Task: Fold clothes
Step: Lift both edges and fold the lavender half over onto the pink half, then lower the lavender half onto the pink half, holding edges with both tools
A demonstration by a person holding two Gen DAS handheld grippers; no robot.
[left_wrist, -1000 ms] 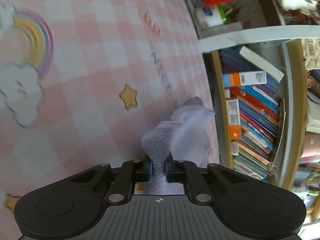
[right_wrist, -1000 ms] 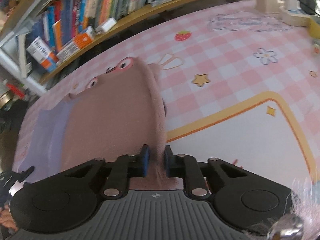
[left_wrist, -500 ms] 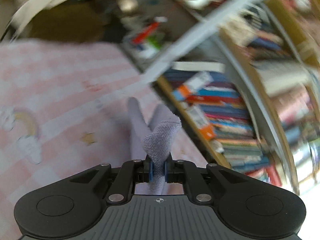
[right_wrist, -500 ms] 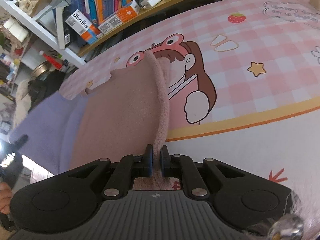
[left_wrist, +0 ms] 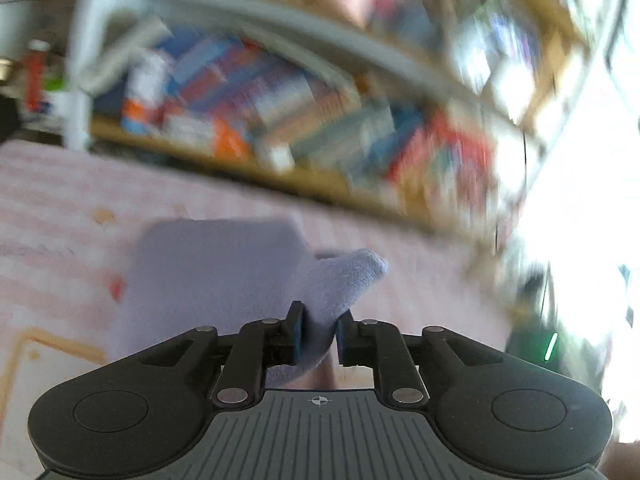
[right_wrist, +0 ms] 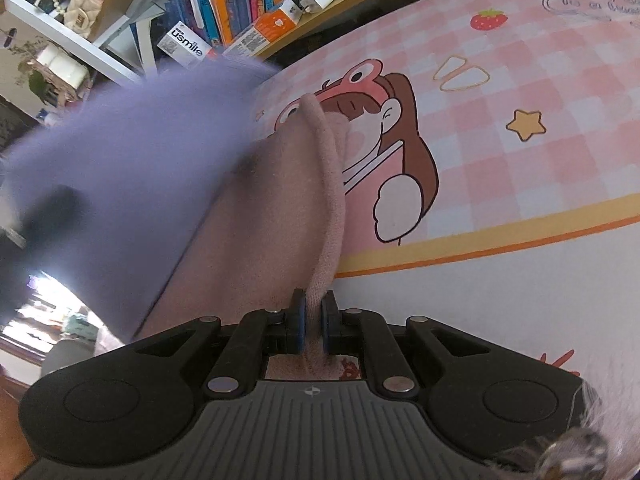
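Note:
A fleecy garment, lilac on one part (right_wrist: pixel 132 168) and dusty pink on another (right_wrist: pixel 272 236), is held up over the pink checked play mat (right_wrist: pixel 520 80). My left gripper (left_wrist: pixel 318 330) is shut on a lilac edge of it (left_wrist: pixel 340 284); the lilac cloth hangs ahead in that blurred view. My right gripper (right_wrist: pixel 313 322) is shut on the pink rolled edge (right_wrist: pixel 328 184), which rises away from the jaws. The lilac part is lifted high at the left of the right wrist view.
A bookshelf full of books (right_wrist: pixel 248 4) runs along the mat's far edge, also blurred in the left wrist view (left_wrist: pixel 320 120). The mat has a cartoon girl print (right_wrist: pixel 392 152) and an orange border line (right_wrist: pixel 500 248).
My left gripper has swung fast from facing the mat to facing the bookshelf, carrying the lilac edge up and over. The right gripper holds the pink edge almost still; the lilac part has risen.

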